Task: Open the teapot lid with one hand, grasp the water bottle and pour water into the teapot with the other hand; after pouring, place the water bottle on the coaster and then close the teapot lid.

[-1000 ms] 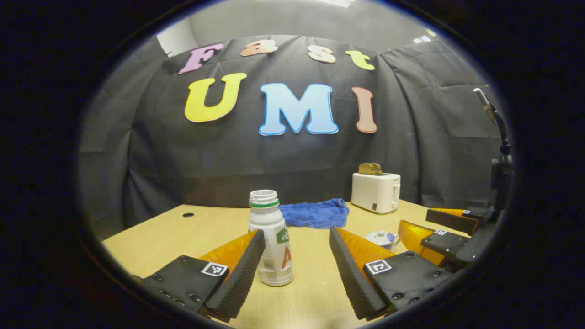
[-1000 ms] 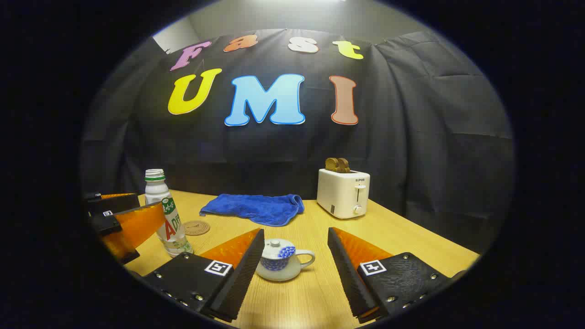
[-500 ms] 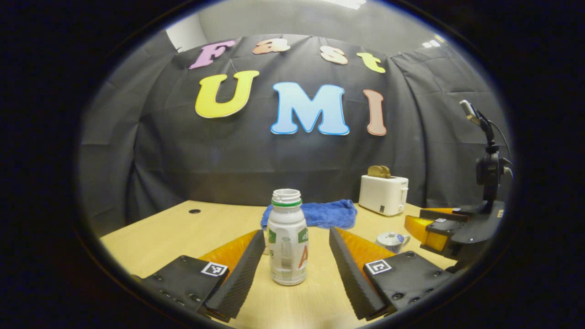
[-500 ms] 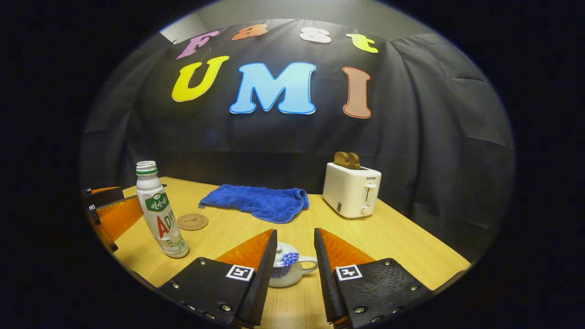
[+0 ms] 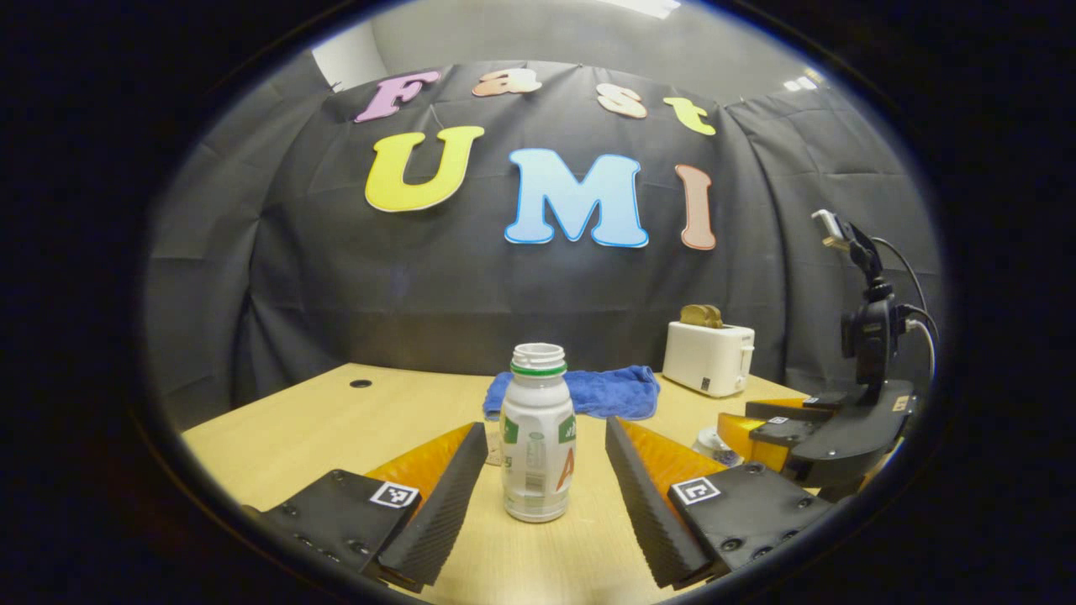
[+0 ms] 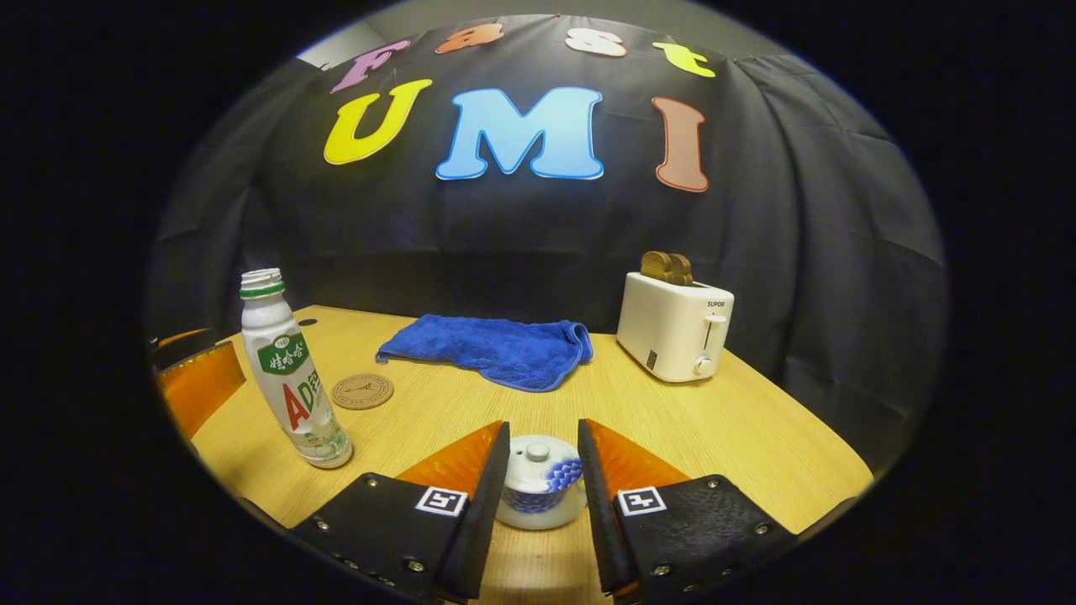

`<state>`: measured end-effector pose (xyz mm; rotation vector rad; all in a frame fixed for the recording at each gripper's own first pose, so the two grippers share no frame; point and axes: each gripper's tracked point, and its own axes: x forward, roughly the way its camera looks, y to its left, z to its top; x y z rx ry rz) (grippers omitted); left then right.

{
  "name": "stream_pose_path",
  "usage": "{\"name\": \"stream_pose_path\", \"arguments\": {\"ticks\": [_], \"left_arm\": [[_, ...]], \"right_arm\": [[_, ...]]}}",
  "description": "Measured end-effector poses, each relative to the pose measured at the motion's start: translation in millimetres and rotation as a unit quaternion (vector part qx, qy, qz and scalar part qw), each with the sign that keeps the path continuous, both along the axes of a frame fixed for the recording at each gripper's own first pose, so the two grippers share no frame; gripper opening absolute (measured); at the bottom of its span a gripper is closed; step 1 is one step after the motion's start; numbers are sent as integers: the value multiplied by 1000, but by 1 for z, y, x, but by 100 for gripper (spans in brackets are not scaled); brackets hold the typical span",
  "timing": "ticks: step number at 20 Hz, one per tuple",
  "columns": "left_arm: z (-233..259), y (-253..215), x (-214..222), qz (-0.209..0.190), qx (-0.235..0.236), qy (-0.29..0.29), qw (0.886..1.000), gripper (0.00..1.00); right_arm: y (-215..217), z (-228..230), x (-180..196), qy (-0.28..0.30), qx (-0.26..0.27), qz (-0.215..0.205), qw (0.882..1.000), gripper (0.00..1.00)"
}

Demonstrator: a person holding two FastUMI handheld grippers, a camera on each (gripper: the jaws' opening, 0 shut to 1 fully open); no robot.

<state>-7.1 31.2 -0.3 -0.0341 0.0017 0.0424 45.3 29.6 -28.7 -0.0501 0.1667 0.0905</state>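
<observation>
Both tongs have crept forward over the last second: the right tongs (image 6: 542, 458) have narrowed and now straddle the small white teapot with blue pattern (image 6: 538, 491), while the white plastic water bottle with a green neck ring (image 5: 536, 445) has slid from beside one finger to the middle of the left tongs (image 5: 546, 470).

On the right, the fingers stand close on either side of the teapot's white knobbed lid (image 6: 535, 460); whether they press on it I cannot tell. That placement fits the opening step, taking the lid by its top so it lifts straight up.

On the left, the fingers are spread wide with clear gaps to the bottle, holding nothing. Standing upright and uncapped on the pale wooden counter (image 6: 740, 420), the bottle is lined up for a grasp around its body.

Ahead and left of the right tongs, just beyond the bottle, lies the round cork coaster (image 6: 362, 391), kept near for setting the bottle down. Farther ahead rest a crumpled blue cloth (image 6: 492, 346) and a white toaster holding bread (image 6: 675, 323).
</observation>
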Motion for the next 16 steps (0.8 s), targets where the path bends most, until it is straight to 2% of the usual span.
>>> {"name": "stream_pose_path", "arguments": {"ticks": [4,5,6,7,9,10,11,12,13,14,16], "left_arm": [[0,1,-2,-3,-3,0,1000,94],[0,0,-3,-2,-3,0,1000,99],[2,1,-3,-1,-3,-1,1000,99],[2,2,-3,-1,-3,-2,1000,94],[6,4,-5,1,-6,-5,1000,94],[6,6,-5,1,-8,-6,1000,99],[5,5,-7,1,-10,-7,1000,99],[6,5,-7,1,-11,-7,1000,94],[6,5,-6,1,-11,-7,1000,94],[6,5,-6,1,-12,-6,1000,94],[4,5,-6,0,-13,-5,1000,94]], "right_arm": [[7,0,4,-1,-2,10,1000,51],[4,13,0,-3,-1,4,1000,51],[1,0,12,-1,8,-4,1000,7],[2,0,12,0,8,-5,1000,7],[5,1,13,1,-1,-5,1000,7],[5,1,12,1,-7,-6,1000,7],[5,0,13,1,-12,-7,1000,7],[5,-1,15,4,-15,-10,1000,7],[5,-6,12,11,-18,-9,1000,10],[5,-12,12,20,-17,-7,1000,24],[5,-10,14,13,-1,-4,1000,25]]}}
